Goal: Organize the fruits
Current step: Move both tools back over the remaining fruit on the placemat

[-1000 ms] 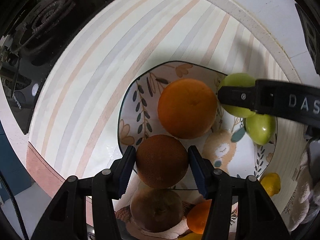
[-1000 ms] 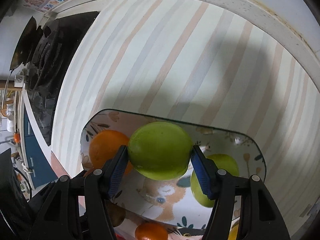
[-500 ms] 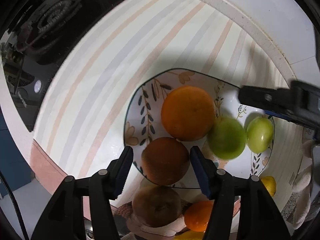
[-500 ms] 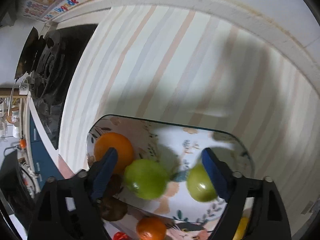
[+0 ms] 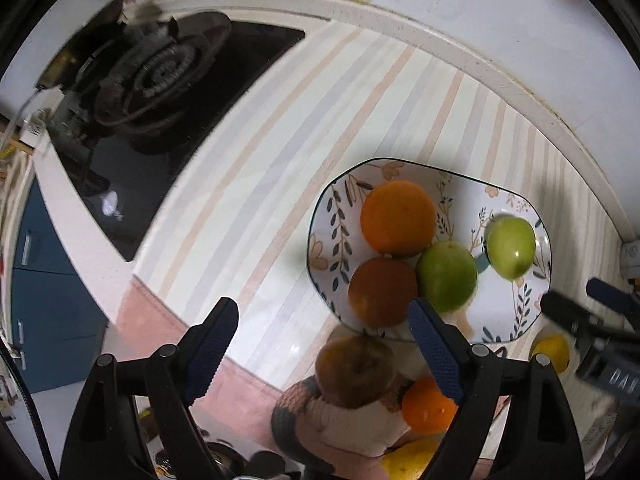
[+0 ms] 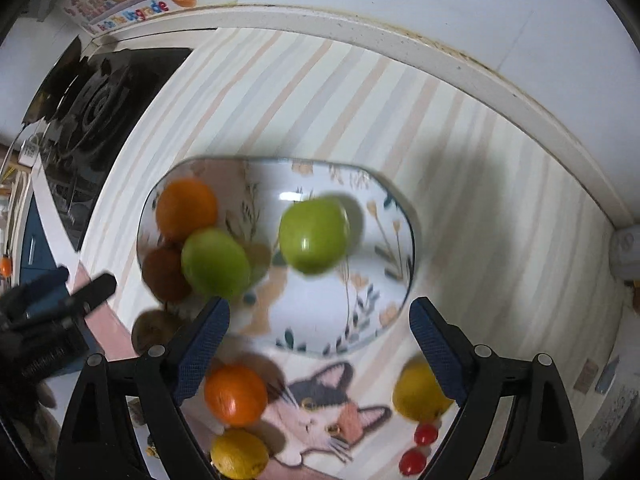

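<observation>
both point straight down over the plate: left gripper just spreading wide, holding nothing; right gripper spread too, nothing between.

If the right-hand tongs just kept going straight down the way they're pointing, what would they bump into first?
Most likely the flowered plate. The right tongs stand open, empty, aimed at its bare near part, below the green apple. Depth is hard to judge here; they might instead land just off its edge, on the cat-print mat.
</observation>
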Available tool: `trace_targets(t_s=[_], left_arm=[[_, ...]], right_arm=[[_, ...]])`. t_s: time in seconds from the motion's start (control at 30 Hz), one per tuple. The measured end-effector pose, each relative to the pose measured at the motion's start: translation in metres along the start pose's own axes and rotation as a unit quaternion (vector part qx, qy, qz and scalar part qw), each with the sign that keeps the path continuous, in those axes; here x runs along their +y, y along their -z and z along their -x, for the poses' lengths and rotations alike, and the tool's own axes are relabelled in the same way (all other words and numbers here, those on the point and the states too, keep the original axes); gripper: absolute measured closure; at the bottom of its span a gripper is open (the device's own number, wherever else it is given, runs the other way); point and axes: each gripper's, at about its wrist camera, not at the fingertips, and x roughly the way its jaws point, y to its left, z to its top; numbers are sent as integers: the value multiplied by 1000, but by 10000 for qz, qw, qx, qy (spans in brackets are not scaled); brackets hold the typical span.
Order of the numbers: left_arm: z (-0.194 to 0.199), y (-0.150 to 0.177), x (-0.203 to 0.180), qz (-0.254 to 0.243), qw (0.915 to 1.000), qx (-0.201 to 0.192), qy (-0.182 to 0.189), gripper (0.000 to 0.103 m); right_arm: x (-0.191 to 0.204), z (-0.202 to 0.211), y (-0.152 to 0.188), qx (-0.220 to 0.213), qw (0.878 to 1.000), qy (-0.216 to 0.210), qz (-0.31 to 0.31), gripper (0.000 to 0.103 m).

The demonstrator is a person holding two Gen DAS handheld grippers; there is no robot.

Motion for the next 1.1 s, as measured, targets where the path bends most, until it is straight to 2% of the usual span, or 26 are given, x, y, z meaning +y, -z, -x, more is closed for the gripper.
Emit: trace_targets(t_s=[0.27, 0.47, 0.67, 0.93, 1.1], left_arm=[[46, 42, -7, 2, 9990, -453, 22, 16], [86, 68, -10, 92, 9971, -723, 202, 16], [128, 90, -13, 43, 9936, -1116, 192, 16], [166, 113, -18, -69, 9899, -1393, 260, 16], [180, 123, -23, -115, 9894, -1390, 412, 16]], right_arm=[[6, 50, 45, -501, 9986, 53, 136, 9], [10, 96, 74, -805, 9962, 119, 320, 10], [5, 135, 97, -1031, 9943, -45, 272, 9], [0, 182, 119, -1357, 9903, -163, 264, 9], [1, 200, 130, -1471, 9885, -189, 301, 9]])
